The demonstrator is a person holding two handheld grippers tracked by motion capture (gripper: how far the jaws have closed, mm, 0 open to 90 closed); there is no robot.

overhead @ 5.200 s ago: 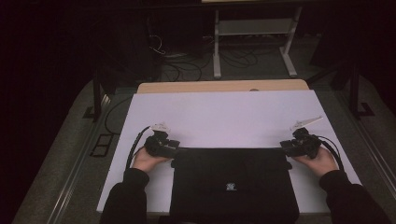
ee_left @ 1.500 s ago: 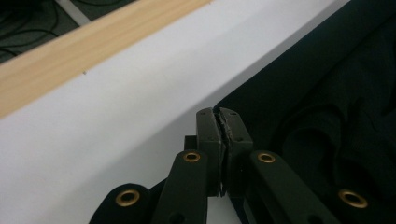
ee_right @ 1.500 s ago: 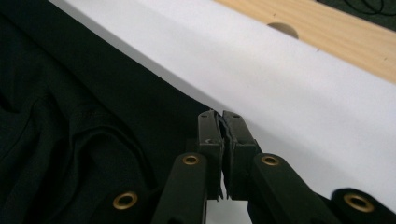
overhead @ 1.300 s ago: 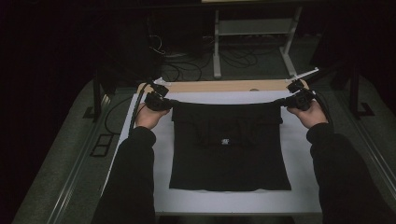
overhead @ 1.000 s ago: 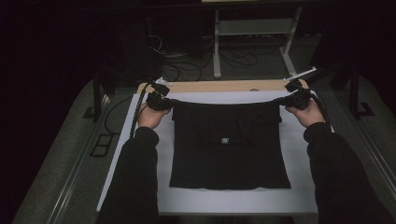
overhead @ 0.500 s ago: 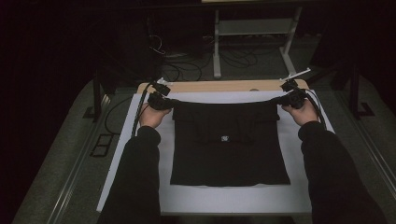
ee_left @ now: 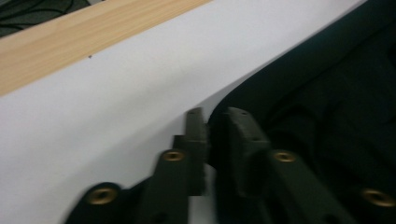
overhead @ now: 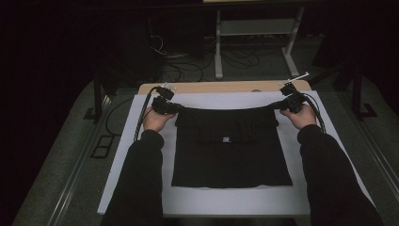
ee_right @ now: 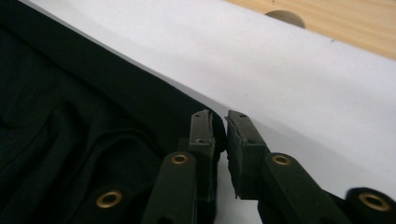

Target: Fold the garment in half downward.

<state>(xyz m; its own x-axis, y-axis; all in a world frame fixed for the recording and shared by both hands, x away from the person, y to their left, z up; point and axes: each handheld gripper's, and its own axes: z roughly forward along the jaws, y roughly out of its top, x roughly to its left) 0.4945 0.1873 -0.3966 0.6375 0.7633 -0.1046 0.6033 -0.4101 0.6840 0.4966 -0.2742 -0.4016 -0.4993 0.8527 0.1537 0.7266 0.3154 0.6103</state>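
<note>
Loosening grippers [overhead: 176, 109] [overhead: 277, 106] – black garment [overhead: 230, 150] corners between (contact unclear), lower arms cropped

— What does the black garment [overhead: 231, 146] look like?

— Plain black cloth with a small white mark near its middle, spread flat on the white sheet [overhead: 207, 200] over the desk.

— How does it lie?

— Lengthwise, its bottom hem straight at the near side. The far edge is stretched between two pulled-out corners and sags slightly in the middle. Soft folds gather just below that edge.
</note>
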